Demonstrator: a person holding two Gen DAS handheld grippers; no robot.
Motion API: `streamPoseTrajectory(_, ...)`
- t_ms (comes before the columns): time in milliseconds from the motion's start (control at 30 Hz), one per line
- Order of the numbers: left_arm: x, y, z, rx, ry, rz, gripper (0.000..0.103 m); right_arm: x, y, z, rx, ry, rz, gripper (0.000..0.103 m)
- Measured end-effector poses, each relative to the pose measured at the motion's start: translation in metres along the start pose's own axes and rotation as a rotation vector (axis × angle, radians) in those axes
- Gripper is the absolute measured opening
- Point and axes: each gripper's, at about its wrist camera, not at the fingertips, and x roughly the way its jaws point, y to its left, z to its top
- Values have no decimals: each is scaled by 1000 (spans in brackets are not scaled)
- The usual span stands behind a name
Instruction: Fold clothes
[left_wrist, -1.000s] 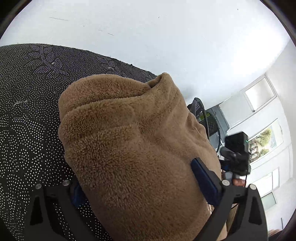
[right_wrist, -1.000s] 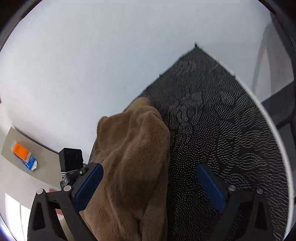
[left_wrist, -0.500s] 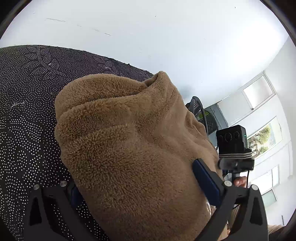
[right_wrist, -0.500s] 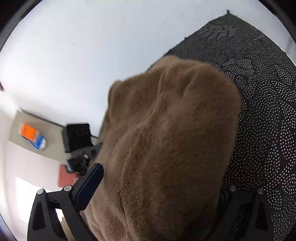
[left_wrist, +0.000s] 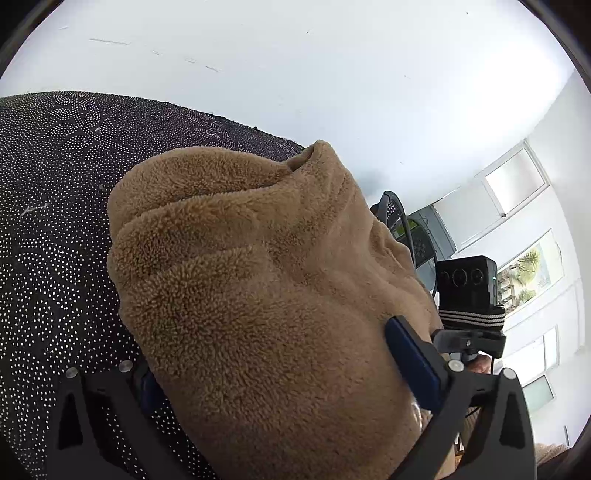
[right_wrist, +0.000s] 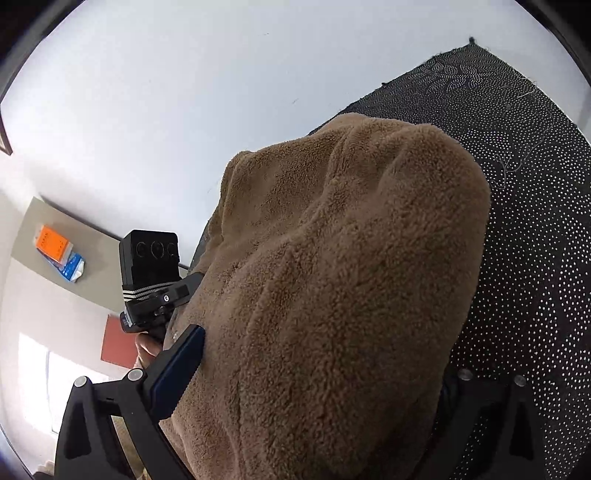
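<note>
left wrist view: brown fleece garment (left_wrist: 280, 295) bunched between the left gripper (left_wrist: 284, 380) pads, clamped; right gripper (right_wrist: 321, 373) likewise clamped on it, dotted cloth (left_wrist: 55, 221) beneath.

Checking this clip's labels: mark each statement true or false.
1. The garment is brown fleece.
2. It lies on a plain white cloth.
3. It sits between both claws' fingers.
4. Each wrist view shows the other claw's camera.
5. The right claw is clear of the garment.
1. True: the garment is fuzzy brown fleece.
2. False: the cloth under it is black with white dots.
3. True: it fills the left claw and the right claw.
4. True: a black camera shows beside the garment in each view.
5. False: the garment bulges between its fingers.
</note>
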Motion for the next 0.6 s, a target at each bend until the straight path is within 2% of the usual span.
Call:
streamPoseTrajectory(33, 1, 0, 2, -1, 0, 2, 102, 0, 3, -1, -25, -2, -25, 100)
streamPoseTrajectory(67, 4, -1, 3, -1, 1, 10, 102, 0, 7, -3, -57, -10, -63, 90)
streamPoseTrajectory(100, 6, -3, 3, 0, 2, 20, 102, 0, 11, -5, -90, -19, -105, 85)
streamPoseTrajectory(133, 9, -5, 4, 1, 3, 31, 102, 0, 14, -7, -107, -24, -109, 68)
streamPoseTrajectory(167, 12, -7, 4, 2, 4, 41, 101, -1, 18, -10, -125, -35, -115, 60)
streamPoseTrajectory(233, 13, -13, 3, 7, 8, 88, 95, -5, 26, -13, -165, -61, -140, 52)
streamPoseTrajectory(267, 13, -15, 3, 3, 9, 105, 86, -7, 31, -15, -180, -74, -154, 48)
streamPoseTrajectory(300, 13, -17, 2, -2, 11, 122, 75, -9, 36, -16, -195, -88, -168, 46)
streamPoseTrajectory(400, 3, -30, 0, -15, -9, 129, 59, -18, 46, -20, -217, -124, -185, 44)
streamPoseTrajectory(500, -5, -53, -4, 32, -19, 151, 56, -36, 53, -30, -223, -156, -177, 43)
streamPoseTrajectory(600, -16, -78, -10, 59, -26, 135, 54, -61, 63, -42, -226, -184, -170, 43)
